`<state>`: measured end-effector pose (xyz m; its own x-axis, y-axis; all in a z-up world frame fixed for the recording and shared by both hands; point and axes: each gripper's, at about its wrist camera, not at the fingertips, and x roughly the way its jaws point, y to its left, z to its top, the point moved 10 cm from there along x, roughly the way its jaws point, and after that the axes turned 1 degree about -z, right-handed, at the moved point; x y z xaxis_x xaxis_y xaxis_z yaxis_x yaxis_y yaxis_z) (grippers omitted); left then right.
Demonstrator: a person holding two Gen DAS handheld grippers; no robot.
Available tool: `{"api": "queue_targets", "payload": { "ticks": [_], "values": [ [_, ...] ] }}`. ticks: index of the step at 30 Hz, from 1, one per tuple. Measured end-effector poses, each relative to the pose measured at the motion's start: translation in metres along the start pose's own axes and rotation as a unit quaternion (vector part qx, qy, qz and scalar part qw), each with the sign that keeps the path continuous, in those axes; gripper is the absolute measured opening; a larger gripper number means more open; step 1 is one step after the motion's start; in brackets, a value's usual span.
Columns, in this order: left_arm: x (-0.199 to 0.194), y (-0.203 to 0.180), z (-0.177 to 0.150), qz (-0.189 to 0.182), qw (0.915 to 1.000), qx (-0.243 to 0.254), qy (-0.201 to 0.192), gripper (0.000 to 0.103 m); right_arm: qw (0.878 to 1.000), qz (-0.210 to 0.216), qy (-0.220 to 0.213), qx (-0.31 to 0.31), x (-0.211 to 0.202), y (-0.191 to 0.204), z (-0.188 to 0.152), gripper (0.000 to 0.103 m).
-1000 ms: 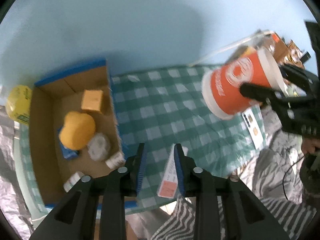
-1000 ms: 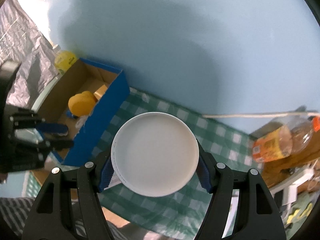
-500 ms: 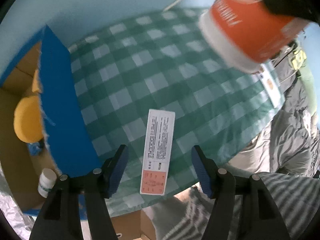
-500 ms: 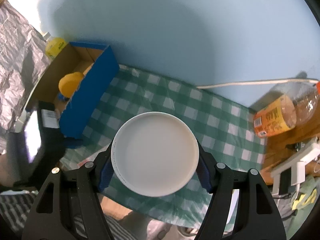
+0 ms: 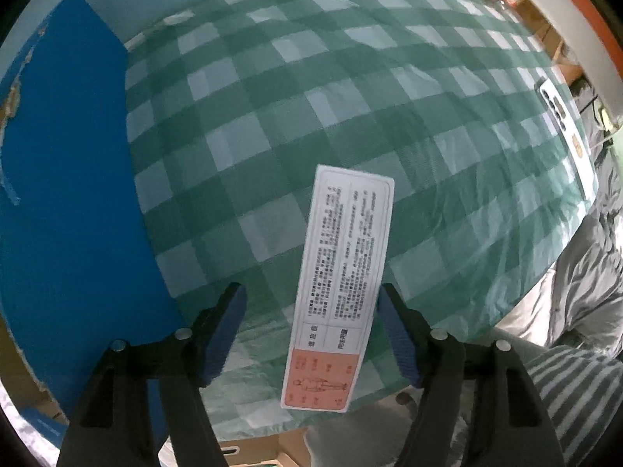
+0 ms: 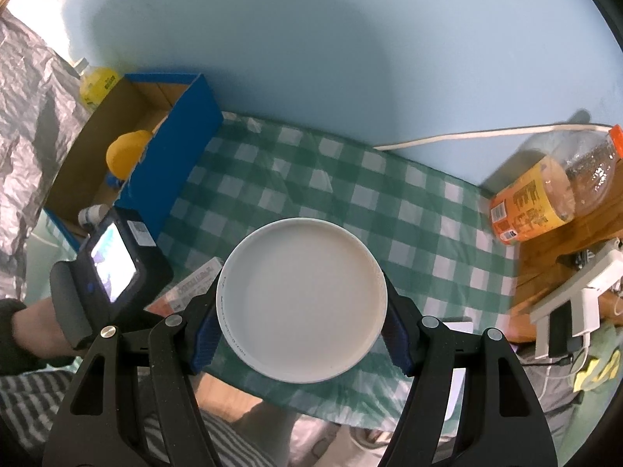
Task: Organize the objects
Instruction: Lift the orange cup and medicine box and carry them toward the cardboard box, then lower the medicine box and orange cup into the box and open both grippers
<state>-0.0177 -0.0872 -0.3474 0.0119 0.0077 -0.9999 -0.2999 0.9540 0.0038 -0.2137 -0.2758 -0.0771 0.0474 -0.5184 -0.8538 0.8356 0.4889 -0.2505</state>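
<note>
A flat white medicine box point(image 5: 342, 272) with an orange end lies on the green checked cloth point(image 5: 311, 97) near its front edge. My left gripper point(image 5: 311, 330) is open and low over it, one finger on each side of the box's near half, the right pad close against its edge. In the right wrist view only a corner of the medicine box point(image 6: 196, 282) shows. My right gripper point(image 6: 301, 330) is shut on an orange paper cup, whose white bottom point(image 6: 301, 307) faces the camera. The cup's rim point(image 5: 564, 19) crosses the top right of the left wrist view.
An open blue cardboard box point(image 6: 175, 155) stands at the cloth's left end and holds a yellow round object point(image 6: 124, 151) and a small white bottle point(image 6: 91, 214). An orange juice bottle point(image 6: 545, 190) lies on a wooden ledge at the right. A white cable point(image 6: 467, 136) runs along the wall.
My left gripper has opened wide and come down and forward over the medicine box. The right gripper has drawn back a little with the cup still in it.
</note>
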Motion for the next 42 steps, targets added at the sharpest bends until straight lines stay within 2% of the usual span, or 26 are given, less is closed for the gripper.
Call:
{"api": "queue_targets", "payload": {
  "ticks": [3, 6, 8, 13, 22, 24, 30, 42],
  "values": [
    [0.009, 0.0, -0.007, 0.009, 0.9999, 0.006, 0.012, 0.056, 1.0, 0.001, -0.002, -0.003, 0.0, 0.001, 0.001, 0.07],
    [0.008, -0.003, -0.01, 0.014, 0.9998, 0.014, 0.001, 0.052, 1.0, 0.001, -0.003, -0.007, -0.001, 0.003, 0.003, 0.07],
    [0.006, -0.005, -0.012, 0.012, 0.9998, 0.018, -0.002, 0.041, 1.0, 0.002, -0.005, -0.008, -0.002, 0.005, 0.004, 0.07],
    [-0.012, -0.006, -0.013, 0.009, 0.9996, 0.018, -0.019, 0.041, 1.0, 0.006, -0.011, -0.018, -0.007, 0.012, 0.011, 0.07],
    [-0.082, -0.003, -0.005, -0.012, 0.9968, -0.003, -0.079, 0.041, 0.999, 0.019, -0.029, -0.036, -0.018, 0.029, 0.027, 0.07],
    [-0.097, 0.001, 0.008, -0.015, 0.9958, -0.013, -0.089, 0.041, 0.998, 0.021, -0.032, -0.04, -0.019, 0.033, 0.031, 0.07],
    [-0.136, 0.017, 0.02, -0.024, 0.9919, -0.044, -0.117, 0.041, 0.997, 0.029, -0.045, -0.054, -0.025, 0.049, 0.046, 0.07],
    [-0.191, 0.071, 0.01, -0.009, 0.9775, -0.136, -0.161, 0.041, 0.99, 0.056, -0.069, -0.109, -0.033, 0.101, 0.08, 0.07]
  ]
}}
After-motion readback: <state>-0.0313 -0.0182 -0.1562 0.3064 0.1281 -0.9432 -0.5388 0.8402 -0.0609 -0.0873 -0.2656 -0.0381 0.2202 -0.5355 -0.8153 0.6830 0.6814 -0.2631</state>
